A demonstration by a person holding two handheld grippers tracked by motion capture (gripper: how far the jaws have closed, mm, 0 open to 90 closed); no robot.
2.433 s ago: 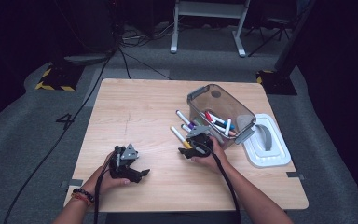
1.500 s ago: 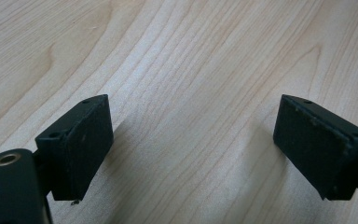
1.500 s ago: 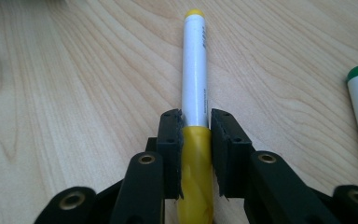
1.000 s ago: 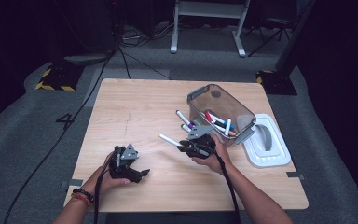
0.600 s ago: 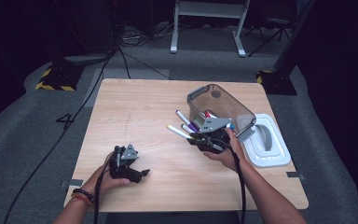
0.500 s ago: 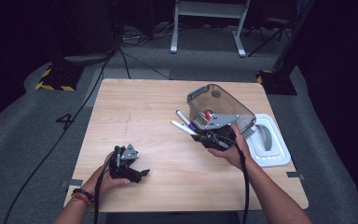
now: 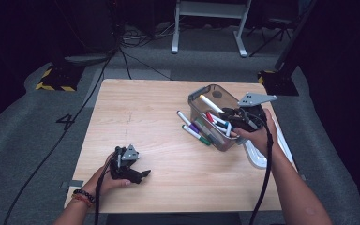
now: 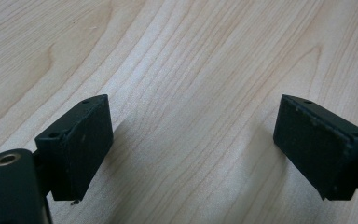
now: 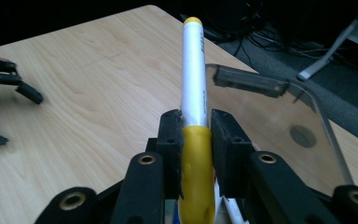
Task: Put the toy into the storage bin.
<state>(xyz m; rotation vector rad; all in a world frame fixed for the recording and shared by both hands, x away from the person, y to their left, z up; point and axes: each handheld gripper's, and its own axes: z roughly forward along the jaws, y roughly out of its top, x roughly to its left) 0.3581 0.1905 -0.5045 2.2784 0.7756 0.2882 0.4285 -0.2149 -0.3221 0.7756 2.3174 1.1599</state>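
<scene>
Over the table (image 7: pixel 145 112), right gripper (image 9: pixel 196 128) clamps yellow-capped marker (image 9: pixel 193 84) above bin (image 7: pixel 215 96).

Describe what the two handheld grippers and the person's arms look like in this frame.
Both grippers, left gripper and right gripper, are black with blocky rectangular jaw pads, a grey three-cornered plate on top and a trailing black cable. The forearms are unsleeved; the left wrist wears beaded bracelets, dark and reddish.

Each black tool (left (image 7: pixel 143 174), right (image 7: pixel 228 119)) carried a grey three-cornered plate and trailed a black cable; round brass-coloured rivets marked the linkages. Bare forearms; a beaded bracelet (image 7: pixel 80 195) circled the left wrist.
</scene>
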